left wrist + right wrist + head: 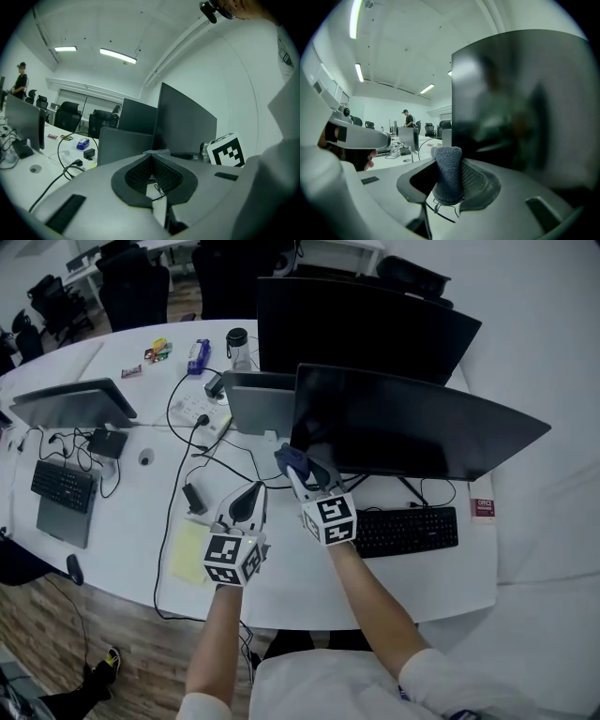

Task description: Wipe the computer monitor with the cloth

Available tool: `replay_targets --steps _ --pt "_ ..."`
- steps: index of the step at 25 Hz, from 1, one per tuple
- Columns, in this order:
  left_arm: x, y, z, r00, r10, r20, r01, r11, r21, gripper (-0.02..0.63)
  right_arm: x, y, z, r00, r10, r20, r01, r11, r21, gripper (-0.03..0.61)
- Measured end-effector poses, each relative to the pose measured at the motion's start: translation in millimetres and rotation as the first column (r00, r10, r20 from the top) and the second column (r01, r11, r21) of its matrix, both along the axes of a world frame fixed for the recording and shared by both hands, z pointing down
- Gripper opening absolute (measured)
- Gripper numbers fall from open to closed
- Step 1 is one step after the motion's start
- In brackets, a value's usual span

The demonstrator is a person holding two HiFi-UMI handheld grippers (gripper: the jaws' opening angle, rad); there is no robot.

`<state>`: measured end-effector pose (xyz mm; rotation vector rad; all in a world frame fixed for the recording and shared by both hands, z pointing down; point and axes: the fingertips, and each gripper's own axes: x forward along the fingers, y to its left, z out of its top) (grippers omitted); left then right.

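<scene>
The person's right claw (302,468) is clamped on a blue-grey terry cloth (447,177), which stands upright between its dark ribbed pads. The cloth is at the near left corner of the wide black computer monitor (412,427), just beside the screen's lower edge. Whether it touches the glass I cannot tell. In the right gripper view the dark screen fills the right side, close behind the cloth.

The left claw (151,157) is closed, its pads meeting with nothing between them. It is held over the white counter (141,521) just left of the right claw and nearer to the person.

A black keyboard (405,531) lies on the counter in front of the monitor, right of the right claw. A yellow notepad (190,550) lies left of the left claw. A second black monitor (361,329) stands farther back. A grey flat panel (258,401) stands upright just left of the wide monitor.
</scene>
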<state>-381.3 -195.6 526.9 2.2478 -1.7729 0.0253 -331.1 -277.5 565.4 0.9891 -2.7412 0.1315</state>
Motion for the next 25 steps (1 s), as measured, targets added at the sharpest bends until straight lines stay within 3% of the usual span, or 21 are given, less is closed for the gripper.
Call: replay_targets --steps 10,25 --pt "16 0 30 0.999 0.035 0.013 -0.034 0.998 -0.049 0.005 2 5 66 0.995 -0.021 -0.097 0.015 0.998 -0.062 0.135" --pt "19 -4 53 0.999 0.022 0.031 -0.019 0.996 -0.092 0.005 15 11 100 0.987 -0.062 -0.150 0.045 0.993 -0.112 0.135"
